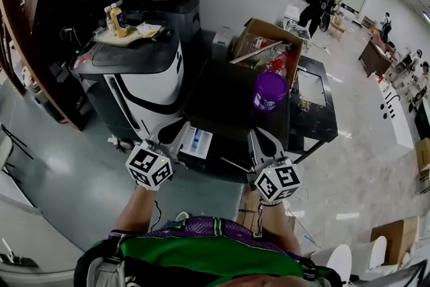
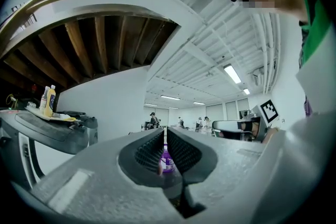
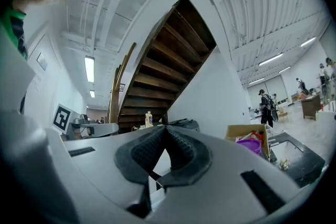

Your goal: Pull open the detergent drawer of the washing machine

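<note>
The detergent drawer (image 1: 196, 142), white with a blue insert, is seen from above in the head view. It is set at the front edge of the dark-topped washing machine (image 1: 225, 101) and appears to stand out from it. It lies between the two grippers, nearer the left one.

The left gripper (image 1: 173, 134) is held just beside the drawer's left edge; whether it touches the drawer cannot be told. In the left gripper view its jaws are drawn almost together, so that only a thin slit is left. Nothing is gripped, and only a far-off purple container (image 2: 167, 161) is glimpsed through the slit.

The right gripper (image 1: 263, 139) is held to the right of the drawer, apart from it, over the machine's front edge. In the right gripper view its jaws are met at the tips with a small wedge-shaped gap left below, and nothing is held there either.

The purple container (image 1: 270, 91) is stood on the machine's top, and an open cardboard box (image 1: 259, 33) full of oddments is set behind it. A white and black appliance (image 1: 138, 87) is placed to the left, with bottles (image 1: 115, 20) on a tray on top of it. A dark wooden staircase (image 3: 163, 65) is seen above it in the right gripper view. People (image 1: 322, 0) are seen far off in the hall.
</note>
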{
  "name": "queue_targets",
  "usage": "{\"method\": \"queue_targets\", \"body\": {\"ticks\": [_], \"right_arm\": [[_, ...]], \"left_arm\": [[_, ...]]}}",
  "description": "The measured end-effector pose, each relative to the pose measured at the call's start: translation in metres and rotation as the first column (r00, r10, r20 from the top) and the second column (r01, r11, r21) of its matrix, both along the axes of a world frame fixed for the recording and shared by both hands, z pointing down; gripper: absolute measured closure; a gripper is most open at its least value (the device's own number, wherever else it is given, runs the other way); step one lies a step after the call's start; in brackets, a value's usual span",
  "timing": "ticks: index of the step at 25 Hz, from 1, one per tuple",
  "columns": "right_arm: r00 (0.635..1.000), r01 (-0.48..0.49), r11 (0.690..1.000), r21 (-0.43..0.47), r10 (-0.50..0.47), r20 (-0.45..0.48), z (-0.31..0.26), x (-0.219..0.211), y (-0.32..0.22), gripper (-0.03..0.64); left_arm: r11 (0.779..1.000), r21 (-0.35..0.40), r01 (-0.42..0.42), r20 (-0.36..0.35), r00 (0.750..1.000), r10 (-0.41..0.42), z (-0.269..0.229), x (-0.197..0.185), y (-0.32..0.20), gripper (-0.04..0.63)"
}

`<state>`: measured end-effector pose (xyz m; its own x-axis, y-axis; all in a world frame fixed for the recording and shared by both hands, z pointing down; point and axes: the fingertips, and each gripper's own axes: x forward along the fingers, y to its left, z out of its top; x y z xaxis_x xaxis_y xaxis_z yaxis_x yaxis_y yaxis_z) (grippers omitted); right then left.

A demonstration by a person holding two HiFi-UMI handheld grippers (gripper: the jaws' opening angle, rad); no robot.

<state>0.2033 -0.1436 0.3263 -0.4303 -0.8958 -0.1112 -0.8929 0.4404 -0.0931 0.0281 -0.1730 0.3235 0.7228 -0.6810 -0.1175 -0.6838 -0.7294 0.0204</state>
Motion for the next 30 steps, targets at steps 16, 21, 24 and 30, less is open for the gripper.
{"method": "queue_targets", "body": {"ticks": [16,21,24,30], "right_arm": [[0.998,-0.060,0.998,0.009,0.060,-0.027,-0.003,0.005,0.009,0.617],[0.998,-0.055,0.998,0.005,0.055,-0.034,-0.002,0.000,0.008,0.617],[0.998,-0.052,0.999,0.006,0.052,-0.038,-0.003,-0.002,0.007,0.617],[0.998,-0.046,0.999,0.003,0.046,-0.039,-0.003,-0.006,0.004,0.617]], "left_arm": [[0.999,-0.037,0.026,-0.024,0.999,-0.026,0.000,-0.003,0.004,0.578],[0.999,-0.045,0.024,-0.028,0.999,-0.025,0.003,-0.005,0.004,0.577],[0.998,-0.044,0.033,-0.034,0.999,-0.035,0.003,-0.008,0.003,0.578],[0.998,-0.043,0.042,-0.039,0.998,-0.043,0.003,-0.012,0.002,0.577]]}}
